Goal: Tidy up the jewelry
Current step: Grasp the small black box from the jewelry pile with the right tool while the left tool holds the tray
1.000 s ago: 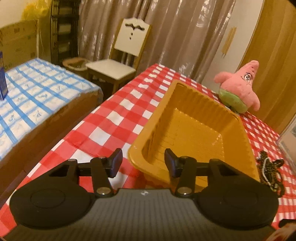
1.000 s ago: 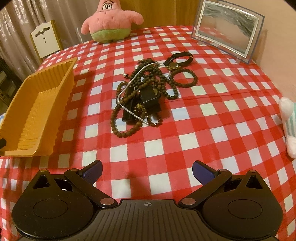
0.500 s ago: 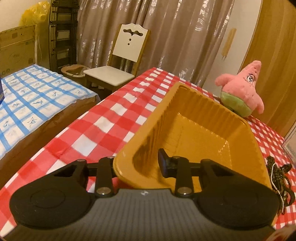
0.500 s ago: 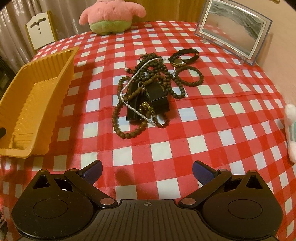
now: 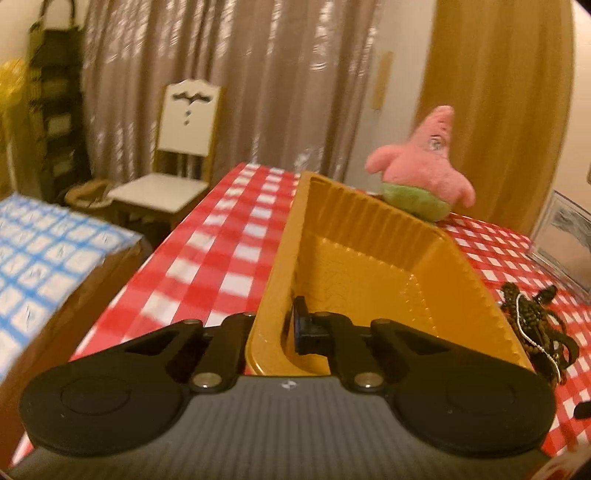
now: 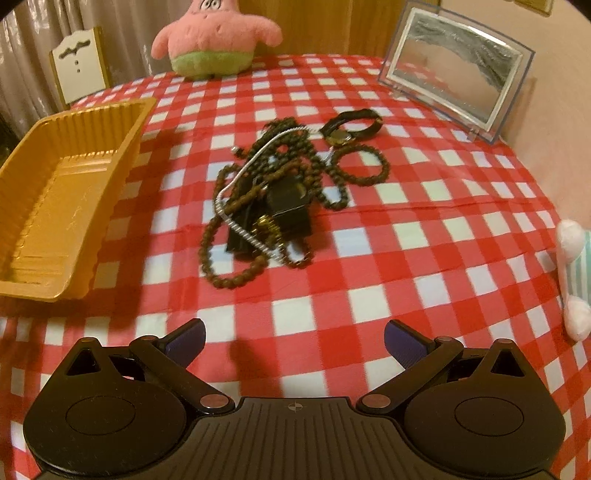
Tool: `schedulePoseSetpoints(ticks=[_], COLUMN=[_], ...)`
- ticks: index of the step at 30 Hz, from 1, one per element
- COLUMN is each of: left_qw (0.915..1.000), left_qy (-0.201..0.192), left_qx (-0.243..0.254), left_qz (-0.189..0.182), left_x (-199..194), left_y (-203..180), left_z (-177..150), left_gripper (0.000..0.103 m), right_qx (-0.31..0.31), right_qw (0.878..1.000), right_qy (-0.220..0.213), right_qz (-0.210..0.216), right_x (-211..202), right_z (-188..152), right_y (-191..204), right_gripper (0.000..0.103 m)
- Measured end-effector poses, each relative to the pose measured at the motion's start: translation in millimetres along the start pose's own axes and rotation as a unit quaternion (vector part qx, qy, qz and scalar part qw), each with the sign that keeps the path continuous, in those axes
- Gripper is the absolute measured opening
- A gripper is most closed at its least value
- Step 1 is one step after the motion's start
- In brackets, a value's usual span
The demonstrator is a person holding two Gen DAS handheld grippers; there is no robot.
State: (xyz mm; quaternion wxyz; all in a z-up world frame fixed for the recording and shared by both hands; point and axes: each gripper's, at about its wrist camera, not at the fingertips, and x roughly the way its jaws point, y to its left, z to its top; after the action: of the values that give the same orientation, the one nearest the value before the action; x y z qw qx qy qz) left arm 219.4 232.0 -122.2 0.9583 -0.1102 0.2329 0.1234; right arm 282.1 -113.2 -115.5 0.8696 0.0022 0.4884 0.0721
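Observation:
A gold plastic tray (image 5: 369, 273) lies on the red checked tablecloth and looks tilted in the left wrist view. My left gripper (image 5: 271, 328) is shut on its near left wall, one finger inside, one outside. The tray also shows at the left of the right wrist view (image 6: 62, 192). A tangled pile of jewelry (image 6: 273, 206), brown bead necklaces, a silver chain, a black watch and a bead bracelet (image 6: 360, 164), lies mid-table; its edge shows in the left wrist view (image 5: 532, 325). My right gripper (image 6: 293, 338) is open and empty, short of the pile.
A pink star plush (image 6: 210, 33) sits at the table's far edge. A clear picture frame (image 6: 458, 70) stands back right. A white and striped soft toy (image 6: 576, 273) lies at the right edge. A chair (image 5: 177, 158) and a blue checked surface (image 5: 44, 258) are left of the table.
My left gripper closed on the tray's near wall and the tray has tilted and swung. The right gripper moved slightly closer to the jewelry pile, still open.

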Motion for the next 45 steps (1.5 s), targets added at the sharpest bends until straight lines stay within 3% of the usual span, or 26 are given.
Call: schedulePoseSetpoints(ticks=[3, 11, 12, 15, 21, 26, 30, 36, 41, 45], left_qw=[0.9997, 0.9969, 0.9968, 0.9967, 0.9960, 0.9917, 0.9917, 0.9917, 0.9908, 0.9909], left_qy=[-0.008, 0.008, 0.008, 0.008, 0.008, 0.006, 0.010, 0.010, 0.011, 0.013], left_qx=[0.024, 0.061, 0.063, 0.070, 0.086, 0.128, 0.128, 0.128, 0.133, 0.131], left_qz=[-0.002, 0.049, 0.049, 0.040, 0.023, -0.008, -0.010, -0.014, -0.024, -0.029], left_x=[0, 10, 10, 6, -3, -13, -13, -14, -15, -16], left_y=[-8, -30, -32, -39, -44, -50, -51, -53, -52, -52], left_z=[6, 1, 1, 4, 8, 6, 7, 7, 7, 7], left_gripper=[0.005, 0.004, 0.003, 0.002, 0.002, 0.002, 0.002, 0.002, 0.002, 0.002], right_qx=[0.001, 0.005, 0.003, -0.003, -0.004, -0.008, -0.001, -0.022, -0.037, -0.031], right_qw=[1.000, 0.998, 0.998, 0.996, 0.994, 0.993, 0.991, 0.987, 0.989, 0.990], right_qy=[-0.004, -0.060, -0.065, -0.078, -0.085, -0.084, -0.090, -0.094, -0.077, -0.061], right_qz=[0.002, 0.016, 0.022, 0.053, 0.070, 0.080, 0.101, 0.125, 0.124, 0.126], right_x=[2, 2, 1, 2, 6, 10, 7, 7, 26, 41], right_z=[4, 18, 20, 28, 41, 42, 43, 48, 53, 59], right_y=[-12, -45, -47, -54, -59, -59, -59, -46, -37, -34], right_gripper=[0.103, 0.102, 0.102, 0.087, 0.086, 0.086, 0.085, 0.070, 0.050, 0.043])
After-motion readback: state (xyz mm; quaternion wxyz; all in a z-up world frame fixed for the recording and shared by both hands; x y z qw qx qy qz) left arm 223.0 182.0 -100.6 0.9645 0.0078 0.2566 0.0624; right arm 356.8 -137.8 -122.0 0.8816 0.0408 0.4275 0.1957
